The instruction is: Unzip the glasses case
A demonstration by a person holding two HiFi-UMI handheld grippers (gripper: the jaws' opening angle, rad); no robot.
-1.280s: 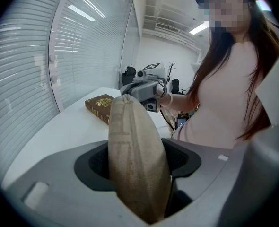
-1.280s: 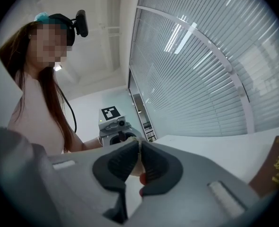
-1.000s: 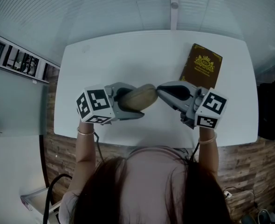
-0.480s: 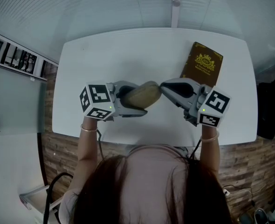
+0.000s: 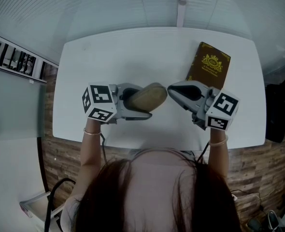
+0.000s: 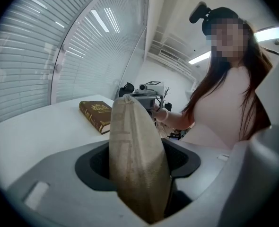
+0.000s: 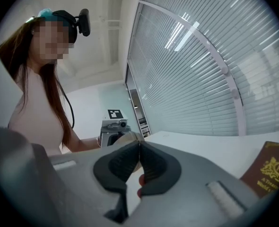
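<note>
Gripping the glasses case (image 5: pixel 151 94): left hand-held gripper (image 5: pixel 135 103) – right hand-held gripper (image 5: pixel 171 91) clenched at its tip – book (image 5: pixel 208 66) at one o'clock.

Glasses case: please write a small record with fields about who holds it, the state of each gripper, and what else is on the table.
case: tan glasses case, on edge, over the white table
left gripper: clamps the case, jaws wide
right gripper: jaws together, tips at the case's end; pull not made out
also there: closed brown book on the table, beyond the right gripper
</note>
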